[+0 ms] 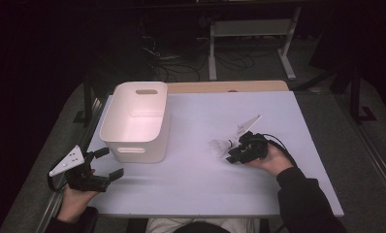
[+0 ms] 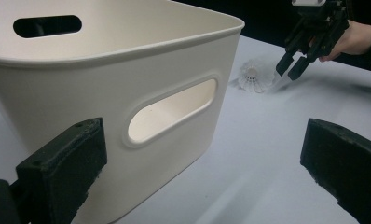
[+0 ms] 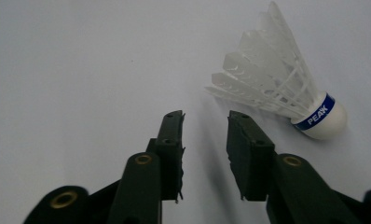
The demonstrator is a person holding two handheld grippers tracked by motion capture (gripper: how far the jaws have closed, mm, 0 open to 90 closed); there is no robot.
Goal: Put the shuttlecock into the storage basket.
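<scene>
A white feather shuttlecock (image 1: 220,145) (image 2: 252,77) lies on its side on the pale table (image 1: 205,189). Its cork carries a blue band (image 3: 319,115). My right gripper (image 1: 231,156) (image 3: 204,116) hovers just beside it, jaws a narrow gap apart with nothing between them. In the right gripper view the shuttlecock (image 3: 286,93) lies beyond and to the right of the jaw tips. My left gripper (image 1: 111,162) (image 2: 200,135) rests near the table's front left, wide open and empty, facing the handle side of a white plastic bin (image 1: 135,145) (image 2: 81,84).
The bin stands empty at the table's left, taller than the grippers. Bare tabletop stretches between the bin and the shuttlecock. A wooden strip (image 1: 225,86) runs along the far edge, with a desk frame and cables on the dark floor beyond.
</scene>
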